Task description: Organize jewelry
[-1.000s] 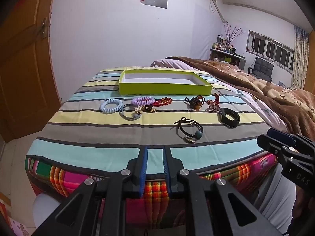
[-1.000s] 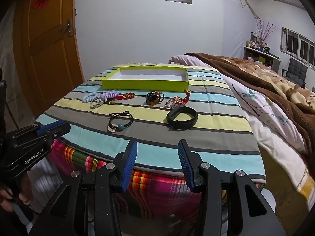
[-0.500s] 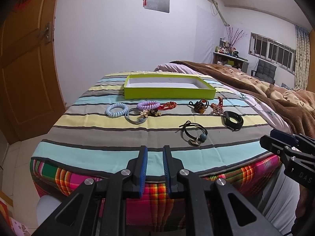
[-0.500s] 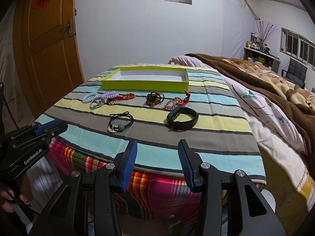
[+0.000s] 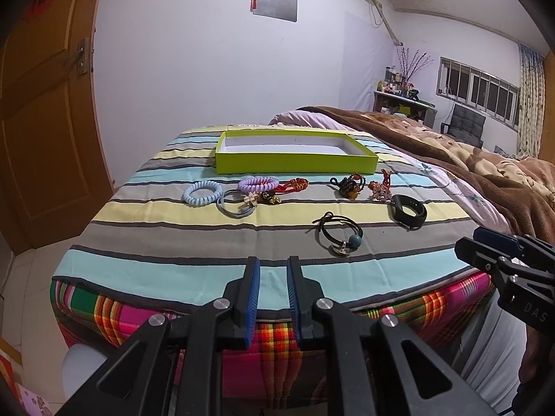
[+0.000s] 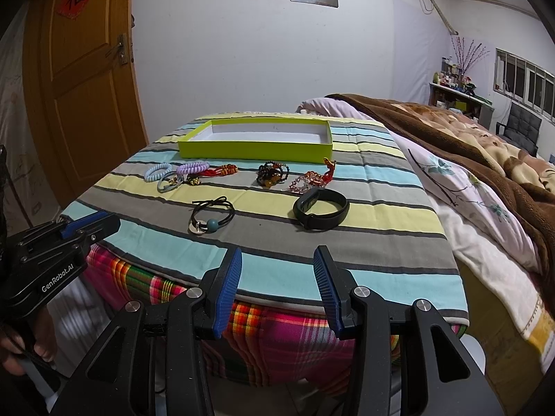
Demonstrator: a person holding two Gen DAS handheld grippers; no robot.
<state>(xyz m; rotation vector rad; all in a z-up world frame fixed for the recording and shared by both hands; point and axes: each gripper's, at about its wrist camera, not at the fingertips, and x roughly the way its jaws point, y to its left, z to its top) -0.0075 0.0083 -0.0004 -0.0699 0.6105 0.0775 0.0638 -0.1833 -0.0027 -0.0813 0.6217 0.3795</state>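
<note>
An empty lime-green tray [image 5: 295,164] [image 6: 255,147] lies at the far side of the striped cloth. In front of it lie a blue coil hair tie [image 5: 202,192], a purple coil tie [image 5: 258,183], a red braided piece [image 5: 295,184], a dark bead bracelet [image 6: 272,175], a red crystal bracelet [image 6: 314,176], a black band [image 6: 321,208] and a black cord with a teal bead [image 6: 212,215]. My left gripper [image 5: 271,270] is empty, its jaws a narrow gap apart, at the near cloth edge. My right gripper [image 6: 276,260] is open and empty, short of the black band.
The striped cloth [image 5: 173,263] covers the bed end, with a plaid sheet [image 5: 274,339] below. A brown blanket [image 6: 485,145] lies right. A wooden door [image 6: 86,79] stands left. Each gripper shows in the other's view, the right one [image 5: 503,253] and the left one [image 6: 69,232].
The left gripper's view has tilted up and pulled back slightly, so the jewelry sits lower in frame. The right gripper has barely moved. Jaws are unchanged.
</note>
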